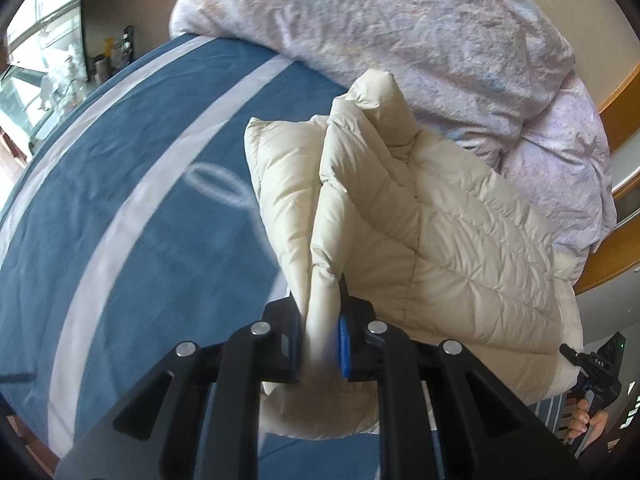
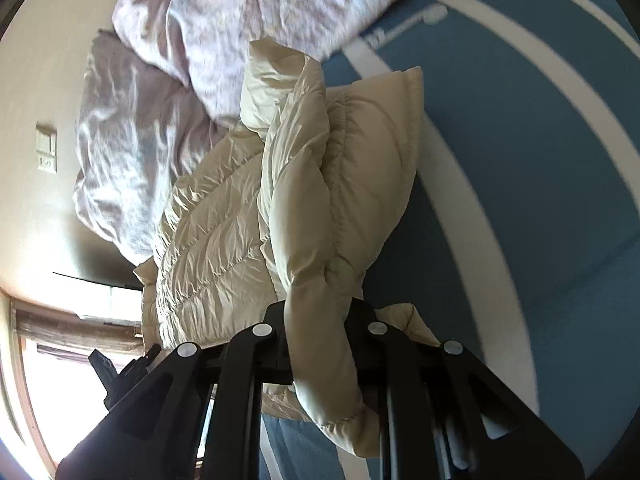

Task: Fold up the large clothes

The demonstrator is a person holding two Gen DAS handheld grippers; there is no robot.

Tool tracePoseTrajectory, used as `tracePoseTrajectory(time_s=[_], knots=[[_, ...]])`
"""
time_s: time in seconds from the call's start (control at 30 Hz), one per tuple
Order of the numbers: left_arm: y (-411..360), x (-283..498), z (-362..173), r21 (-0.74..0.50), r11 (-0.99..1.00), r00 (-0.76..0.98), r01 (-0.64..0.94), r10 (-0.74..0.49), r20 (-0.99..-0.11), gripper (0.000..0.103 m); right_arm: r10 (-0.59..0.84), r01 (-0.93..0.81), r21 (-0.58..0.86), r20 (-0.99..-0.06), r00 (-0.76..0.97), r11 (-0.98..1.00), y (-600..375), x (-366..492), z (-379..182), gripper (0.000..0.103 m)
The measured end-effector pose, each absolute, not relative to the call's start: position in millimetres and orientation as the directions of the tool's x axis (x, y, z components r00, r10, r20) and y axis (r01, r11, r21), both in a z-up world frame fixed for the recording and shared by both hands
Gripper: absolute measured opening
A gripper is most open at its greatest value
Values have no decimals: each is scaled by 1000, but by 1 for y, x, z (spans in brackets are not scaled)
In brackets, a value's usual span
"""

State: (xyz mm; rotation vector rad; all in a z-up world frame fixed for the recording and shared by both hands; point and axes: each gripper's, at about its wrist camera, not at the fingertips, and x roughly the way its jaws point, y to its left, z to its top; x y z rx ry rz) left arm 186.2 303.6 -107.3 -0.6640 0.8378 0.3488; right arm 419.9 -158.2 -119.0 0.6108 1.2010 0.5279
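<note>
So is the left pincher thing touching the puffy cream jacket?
Touching. In the left wrist view, the left gripper is shut on a fold of the cream jacket, with the fabric squeezed right between its blue pads.

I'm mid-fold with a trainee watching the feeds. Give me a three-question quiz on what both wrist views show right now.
1. True or false: both grippers are shut on the cream puffer jacket.
2. Which lies beyond the jacket? A) a crumpled pale floral duvet B) a stack of towels C) a laundry basket
3. Fill in: the bed cover under the jacket is ____ with white stripes.

Key
1. True: the left gripper and right gripper each pinch a fold of it.
2. A, the duvet.
3. Blue, the bed cover.
</note>
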Motion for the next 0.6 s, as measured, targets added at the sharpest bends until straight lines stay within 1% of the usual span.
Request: tracePoseTrajectory(time_s=[0.23, 0.3, 0.33, 0.37, 0.4, 0.47, 0.5, 0.57, 0.6], knots=[[308, 158, -111, -386, 736, 612, -557, 50, -789, 16, 662, -70, 669, -707, 248, 740, -137, 403, -133, 15], [308, 156, -113, -369, 737, 598, -566, 60, -799, 19, 638, -86, 640, -727, 253, 763, -131, 402, -133, 17], [307, 156, -115, -357, 736, 587, -575, 67, -807, 23, 614, -97, 613, -744, 263, 784, -128, 402, -131, 19], [307, 157, -117, -344, 734, 575, -586, 77, -815, 28, 582, -103, 579, -766, 272, 809, -117, 407, -128, 24], [307, 156, -118, -334, 731, 566, -595, 85, -820, 31, 542, -109, 535, -790, 286, 838, -112, 408, -123, 34], [308, 156, -119, -318, 723, 547, -613, 99, -831, 41, 430, -129, 412, -834, 346, 902, -101, 409, -110, 46], [309, 156, -119, -307, 721, 538, -621, 107, -836, 46, 369, -141, 342, -841, 395, 929, -96, 409, -99, 50], [310, 157, -119, -293, 720, 525, -630, 117, -843, 58, 305, -146, 268, -832, 464, 952, -88, 408, -84, 55], [311, 156, -120, -290, 719, 522, -632, 118, -845, 61, 276, -150, 231, -816, 508, 961, -80, 407, -72, 57]])
